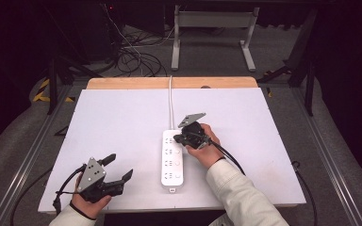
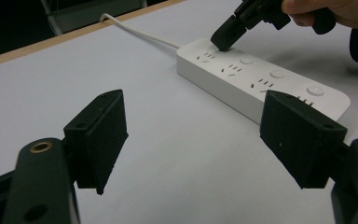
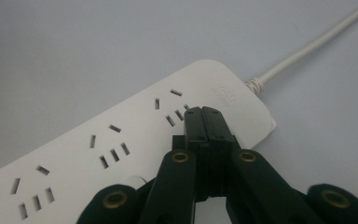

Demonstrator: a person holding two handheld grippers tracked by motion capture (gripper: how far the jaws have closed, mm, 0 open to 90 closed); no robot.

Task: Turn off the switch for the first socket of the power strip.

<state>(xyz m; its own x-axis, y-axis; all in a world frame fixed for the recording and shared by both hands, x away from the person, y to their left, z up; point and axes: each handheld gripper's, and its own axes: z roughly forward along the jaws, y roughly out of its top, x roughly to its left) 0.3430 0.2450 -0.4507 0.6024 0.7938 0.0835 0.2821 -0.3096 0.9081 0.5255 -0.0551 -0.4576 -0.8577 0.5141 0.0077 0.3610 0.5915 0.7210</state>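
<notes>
A white power strip [image 1: 172, 162] with several sockets and round buttons lies mid-table, and its white cable [image 1: 170, 101] runs to the far edge. My right gripper [image 1: 176, 139] is shut with nothing between its jaws. Its tips press down on the strip's top at the cable end. In the right gripper view the shut tips [image 3: 203, 114] touch the strip [image 3: 88, 154] beside the end socket, near the cable [image 3: 307, 49]. My left gripper [image 1: 119, 167] is open at the front left, apart from the strip. In the left gripper view it [image 2: 203, 135] faces the strip [image 2: 279, 91] and the right gripper [image 2: 224, 39].
The white tabletop [image 1: 122, 117] has a wooden strip [image 1: 136, 83] along its far edge. Beyond it, loose cables [image 1: 132, 52] lie on the floor by a white table frame [image 1: 212, 21]. Metal rails [image 1: 332, 155] run along both sides.
</notes>
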